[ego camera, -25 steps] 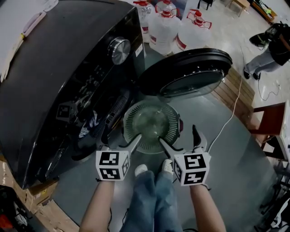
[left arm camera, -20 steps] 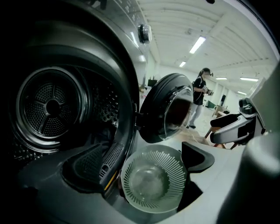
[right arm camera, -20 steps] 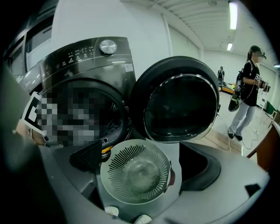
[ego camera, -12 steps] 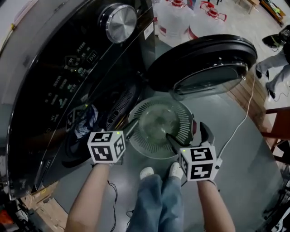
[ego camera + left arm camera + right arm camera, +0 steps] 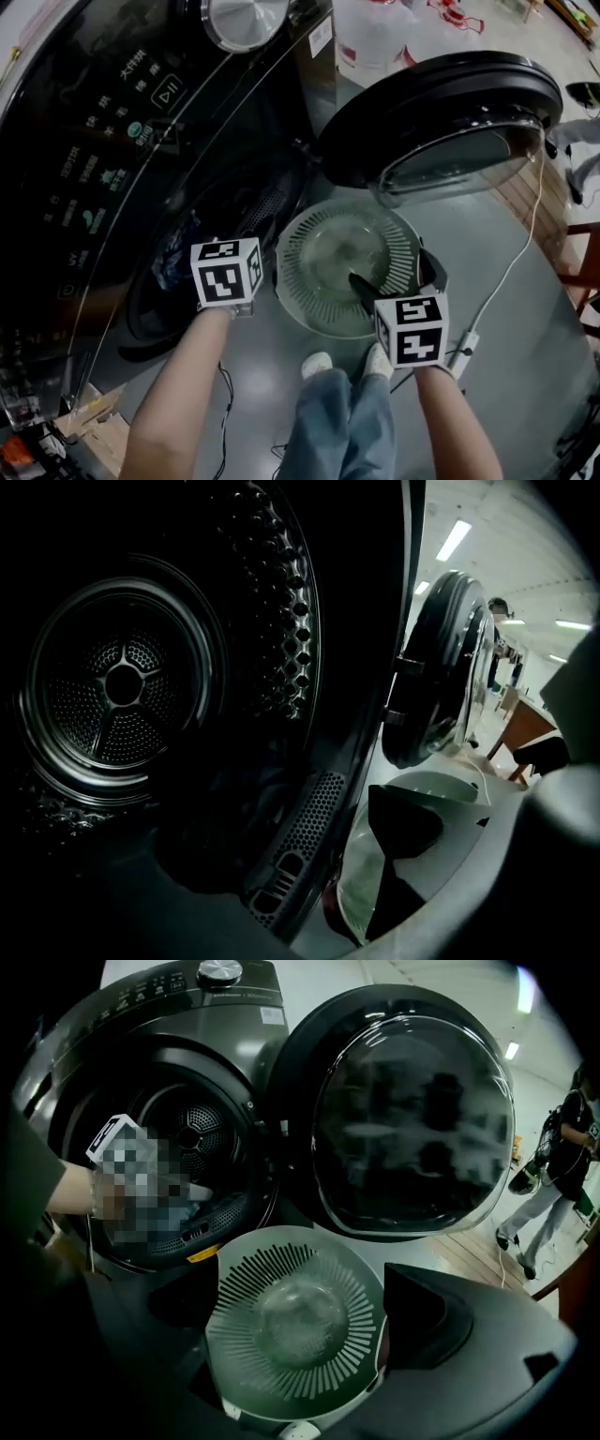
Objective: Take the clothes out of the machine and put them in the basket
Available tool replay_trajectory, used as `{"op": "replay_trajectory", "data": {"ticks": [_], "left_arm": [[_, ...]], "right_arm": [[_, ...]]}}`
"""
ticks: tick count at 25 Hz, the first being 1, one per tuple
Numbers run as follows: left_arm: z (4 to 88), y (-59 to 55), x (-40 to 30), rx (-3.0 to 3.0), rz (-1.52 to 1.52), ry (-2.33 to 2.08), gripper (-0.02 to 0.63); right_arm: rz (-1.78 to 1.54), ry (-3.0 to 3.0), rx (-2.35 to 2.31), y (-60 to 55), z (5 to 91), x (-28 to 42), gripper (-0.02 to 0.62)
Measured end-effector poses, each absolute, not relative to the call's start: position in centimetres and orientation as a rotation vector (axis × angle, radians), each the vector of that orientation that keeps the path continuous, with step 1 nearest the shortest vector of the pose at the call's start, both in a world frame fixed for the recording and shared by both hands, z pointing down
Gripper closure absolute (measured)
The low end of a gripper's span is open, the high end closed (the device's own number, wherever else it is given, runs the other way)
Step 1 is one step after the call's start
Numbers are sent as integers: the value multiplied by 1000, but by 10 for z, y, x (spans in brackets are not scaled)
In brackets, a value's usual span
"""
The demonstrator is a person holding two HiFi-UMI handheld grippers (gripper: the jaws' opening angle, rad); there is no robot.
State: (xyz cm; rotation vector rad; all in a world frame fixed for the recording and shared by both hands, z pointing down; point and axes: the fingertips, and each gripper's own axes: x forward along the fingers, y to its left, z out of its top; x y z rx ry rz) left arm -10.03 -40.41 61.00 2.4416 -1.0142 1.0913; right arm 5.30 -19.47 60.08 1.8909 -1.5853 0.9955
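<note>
I am reaching my left hand-held gripper (image 5: 227, 270) into the mouth of the washing machine (image 5: 112, 141). Its jaws have just been closing, yet they are standing apart with nothing pinched between them. The clothes (image 5: 173, 255), a dark blue bundle, are lying low at the drum's front lip, just ahead of this hand-held gripper and slightly to its left. The drum (image 5: 122, 682) is opening deep beyond its tips. The basket (image 5: 298, 258) is sitting on the floor just to its right, below the open door (image 5: 441, 112). I am holding my right hand-held gripper (image 5: 396, 277) over the basket's near rim, jaws spread wide and empty, the slotted bowl showing between them.
</note>
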Motion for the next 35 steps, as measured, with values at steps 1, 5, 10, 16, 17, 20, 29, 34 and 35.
{"op": "replay_trajectory", "data": {"ticks": [1, 5, 10, 16, 17, 20, 29, 34, 35], "left_arm": [[614, -407, -99, 2448, 1110, -1016, 197], [632, -420, -96, 2472, 1192, -1020, 258], [659, -433, -106, 2448, 1290, -1020, 357], [679, -441, -109, 2485, 1400, -918, 408], [680, -438, -106, 2512, 1408, -854, 431], [684, -432, -101, 2543, 1386, -690, 511], [681, -433, -106, 2511, 1501, -674, 607], [664, -408, -101, 2555, 1483, -692, 607], [658, -400, -97, 2570, 1472, -677, 607]], "right_arm": [[998, -1585, 1887, -196, 605, 52, 46], [997, -1591, 1877, -199, 618, 48, 46], [1004, -1593, 1883, -200, 633, 47, 46], [1024, -1589, 1888, -196, 651, 46, 46], [1028, -1590, 1885, -195, 653, 46, 46], [1034, -1597, 1868, -193, 659, 43, 46], [1028, -1635, 1807, -189, 660, 35, 46], [1023, -1640, 1793, -183, 648, 38, 46], [1020, -1641, 1797, -182, 644, 39, 46]]}}
